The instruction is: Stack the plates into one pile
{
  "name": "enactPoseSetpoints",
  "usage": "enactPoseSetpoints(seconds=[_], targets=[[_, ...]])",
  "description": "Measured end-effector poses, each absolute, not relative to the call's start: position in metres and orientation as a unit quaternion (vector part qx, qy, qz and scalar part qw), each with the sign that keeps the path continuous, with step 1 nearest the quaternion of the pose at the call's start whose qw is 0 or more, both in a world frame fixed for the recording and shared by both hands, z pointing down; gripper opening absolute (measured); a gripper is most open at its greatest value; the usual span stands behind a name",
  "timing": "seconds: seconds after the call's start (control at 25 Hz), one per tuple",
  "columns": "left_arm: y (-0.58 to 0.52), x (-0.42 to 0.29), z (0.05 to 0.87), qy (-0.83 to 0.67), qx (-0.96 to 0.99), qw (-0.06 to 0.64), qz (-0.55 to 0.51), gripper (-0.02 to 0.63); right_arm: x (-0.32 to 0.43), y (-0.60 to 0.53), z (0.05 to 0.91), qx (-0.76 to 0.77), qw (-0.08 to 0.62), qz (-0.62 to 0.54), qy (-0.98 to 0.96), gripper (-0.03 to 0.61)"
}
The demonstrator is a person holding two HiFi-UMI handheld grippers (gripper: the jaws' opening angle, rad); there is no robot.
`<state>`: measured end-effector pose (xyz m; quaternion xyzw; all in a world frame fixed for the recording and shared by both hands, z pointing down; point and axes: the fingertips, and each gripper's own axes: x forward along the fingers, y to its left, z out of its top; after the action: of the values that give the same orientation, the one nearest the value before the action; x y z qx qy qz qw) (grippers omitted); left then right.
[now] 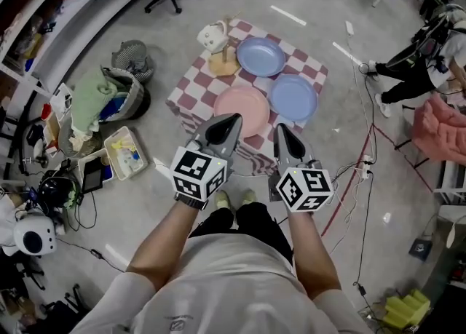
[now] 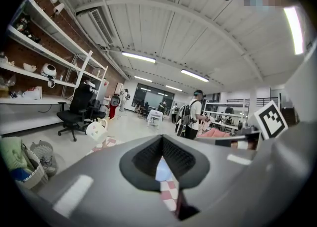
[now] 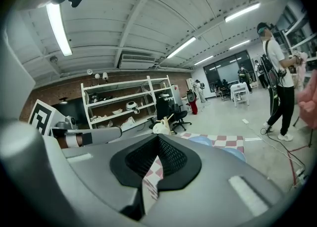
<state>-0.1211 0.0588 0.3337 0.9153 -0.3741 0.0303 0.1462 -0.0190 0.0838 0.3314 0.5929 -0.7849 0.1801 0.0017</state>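
Checkered table (image 1: 191,92): three separate plates (image 1: 242,109), face-up

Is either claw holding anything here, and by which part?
Nothing is held. The left claw and right claw are both shut and empty; the pink plate and two blue plates lie unstacked on the checked table.

On the red-and-white checked cloth table (image 1: 191,92), the round pink plate (image 1: 240,109) lies nearest, one round blue plate (image 1: 293,97) just to its right, a second blue plate (image 1: 260,57) behind both, and a wooden stand (image 1: 224,63) to that plate's left.
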Motion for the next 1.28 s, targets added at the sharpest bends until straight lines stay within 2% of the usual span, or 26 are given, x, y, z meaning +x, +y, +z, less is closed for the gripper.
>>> enactPoseSetpoints(seconds=[1.28], targets=[[-0.052, -0.029, 0.531, -0.401, 0.872, 0.240, 0.145, 0.006, 0.047, -0.036, 0.582, 0.524, 0.165, 0.349, -0.759, 0.006]])
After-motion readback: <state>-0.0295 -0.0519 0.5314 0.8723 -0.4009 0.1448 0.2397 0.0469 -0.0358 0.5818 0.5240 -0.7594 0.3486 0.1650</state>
